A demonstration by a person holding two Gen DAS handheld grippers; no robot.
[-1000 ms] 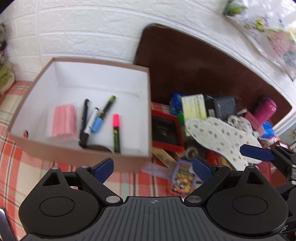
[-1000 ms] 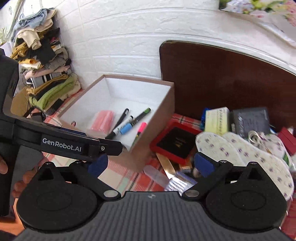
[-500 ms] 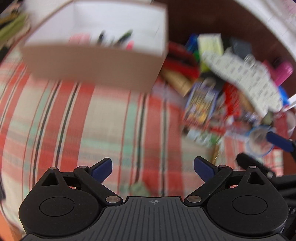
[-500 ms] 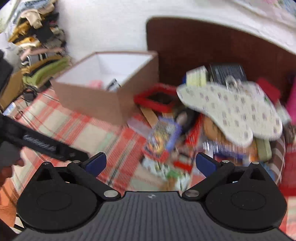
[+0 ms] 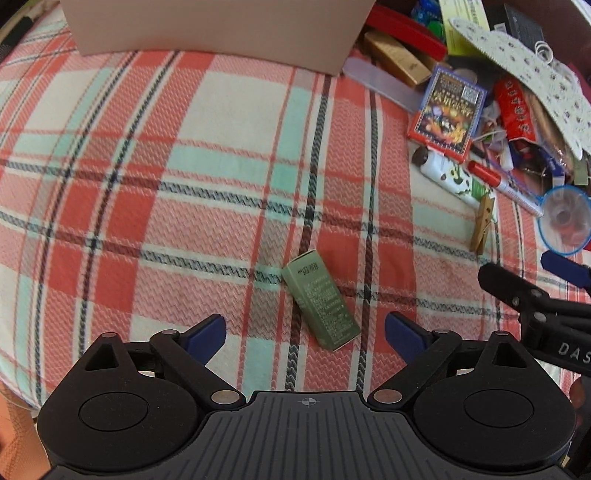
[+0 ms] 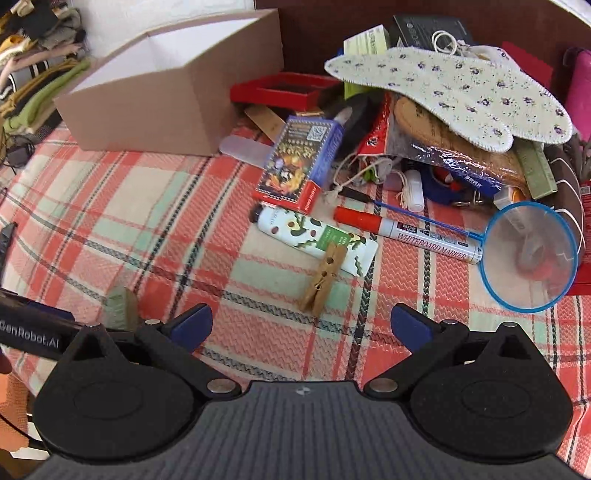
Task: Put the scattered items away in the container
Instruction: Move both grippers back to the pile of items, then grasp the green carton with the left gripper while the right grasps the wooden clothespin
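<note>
My left gripper (image 5: 304, 334) is open and empty, low over the plaid cloth. A small green box (image 5: 320, 303) lies flat on the cloth just ahead of it, between the fingertips' line. The cardboard container (image 5: 218, 33) stands at the far edge, also in the right wrist view (image 6: 170, 88). My right gripper (image 6: 301, 326) is open and empty, just short of a wooden clothespin (image 6: 324, 275). Beyond it lie a white avocado-print tube (image 6: 314, 238), a red whiteboard marker (image 6: 406, 232) and a card box (image 6: 299, 162).
A pile of clutter lies at the right: floral insoles (image 6: 450, 92), a blue-rimmed net scoop (image 6: 528, 254), a red frame box (image 6: 284, 90), a clear flat stick (image 6: 243, 147). Folded clothes (image 6: 33, 74) are stacked at far left. The left gripper's body (image 6: 33, 332) shows low left.
Both grippers have swung down and back from the container toward the cloth. The left now hovers over the green box, the right before the clothespin. Both stayed open.
</note>
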